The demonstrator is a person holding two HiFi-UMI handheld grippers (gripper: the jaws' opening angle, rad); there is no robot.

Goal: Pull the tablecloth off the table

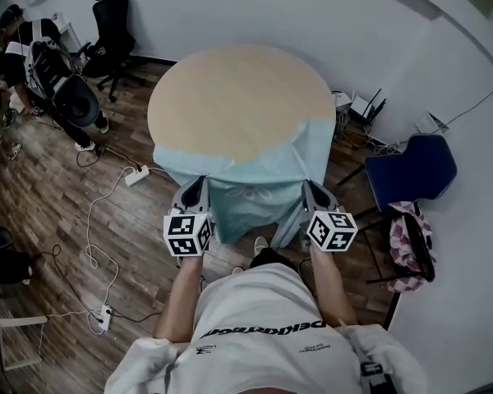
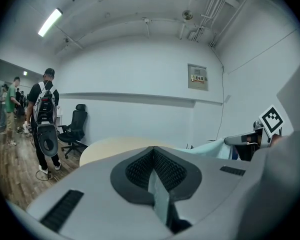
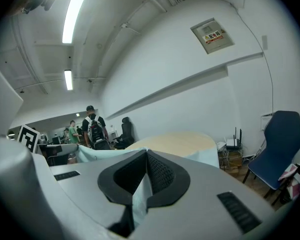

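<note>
A round table (image 1: 230, 97) with a pale wood top shows mostly bare. The light blue tablecloth (image 1: 255, 167) covers only its near edge and hangs down toward me. My left gripper (image 1: 199, 189) is shut on the tablecloth's near left part. A strip of the tablecloth (image 2: 157, 194) shows pinched between its black pads. My right gripper (image 1: 312, 191) is shut on the near right part, with a fold of the tablecloth (image 3: 139, 196) clamped between its pads. The table (image 2: 115, 146) and the table (image 3: 180, 141) lie beyond each pair of jaws.
A dark blue chair (image 1: 411, 171) stands right of the table, with a pink patterned bag (image 1: 409, 245) near it. Black office chairs (image 1: 115, 31) and people (image 1: 33, 64) are at the far left. White cables and a power strip (image 1: 136, 175) lie on the wood floor.
</note>
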